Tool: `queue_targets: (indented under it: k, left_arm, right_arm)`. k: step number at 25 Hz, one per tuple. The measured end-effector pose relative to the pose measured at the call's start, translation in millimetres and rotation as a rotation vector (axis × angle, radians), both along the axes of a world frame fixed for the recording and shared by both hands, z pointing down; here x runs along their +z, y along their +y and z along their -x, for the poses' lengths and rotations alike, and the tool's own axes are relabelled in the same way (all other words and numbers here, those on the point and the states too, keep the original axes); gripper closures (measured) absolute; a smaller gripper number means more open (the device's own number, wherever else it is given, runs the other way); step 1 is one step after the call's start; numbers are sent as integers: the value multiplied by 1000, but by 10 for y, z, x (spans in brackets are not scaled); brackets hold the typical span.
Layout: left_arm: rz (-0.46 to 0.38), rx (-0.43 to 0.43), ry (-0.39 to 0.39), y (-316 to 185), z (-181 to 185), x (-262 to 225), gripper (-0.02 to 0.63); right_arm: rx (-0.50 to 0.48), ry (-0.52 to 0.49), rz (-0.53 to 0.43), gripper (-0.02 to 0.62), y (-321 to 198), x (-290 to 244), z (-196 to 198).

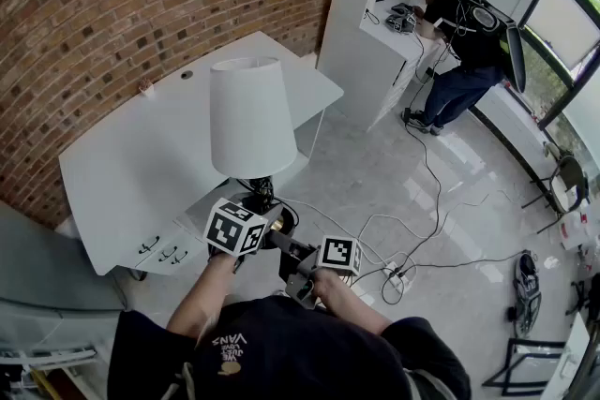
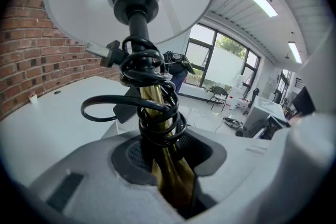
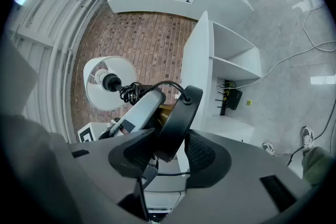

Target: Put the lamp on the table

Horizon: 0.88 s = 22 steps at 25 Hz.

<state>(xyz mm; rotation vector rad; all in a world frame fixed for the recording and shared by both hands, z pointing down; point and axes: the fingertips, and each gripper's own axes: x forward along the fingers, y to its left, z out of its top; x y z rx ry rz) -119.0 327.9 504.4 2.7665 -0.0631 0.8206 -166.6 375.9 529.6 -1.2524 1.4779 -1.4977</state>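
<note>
Lamp (image 1: pixel 251 117) is airborne just off the surface's (image 1: pixel 141 155) front edge, left tongs (image 2: pixel 168 176) clamping its slick brass stem (image 2: pixel 157 113), right tongs (image 3: pixel 168 149) pinching the base (image 3: pixel 176 120); probably bottom-heavy, shade flimsy, so grip metal.

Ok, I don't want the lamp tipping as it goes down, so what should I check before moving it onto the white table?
1. Stem grip: the left tongs clamp the lamp by its brass stem: ok.
2. Base grip: the right tongs are closed on the black base: ok.
3. The cord is wound on the stem: ok, though one loop sticks out.
4. The table is bare beside the lamp: ok.
5. Lamp roughly upright: ok.
6. Base above the tabletop: cannot tell.
</note>
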Motion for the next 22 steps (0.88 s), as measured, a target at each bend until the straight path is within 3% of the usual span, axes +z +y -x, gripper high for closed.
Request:
queue_targets:
  k: [13,22]
  left_arm:
    - [-9,-39,-15,-155,-152,61,472]
    - [-3,-26,-23,-738,-513,150,472]
  right_arm:
    - [-4,-15,-11,419,-114,76,-166]
    - [11,-22,18,430,-698,164,-518]
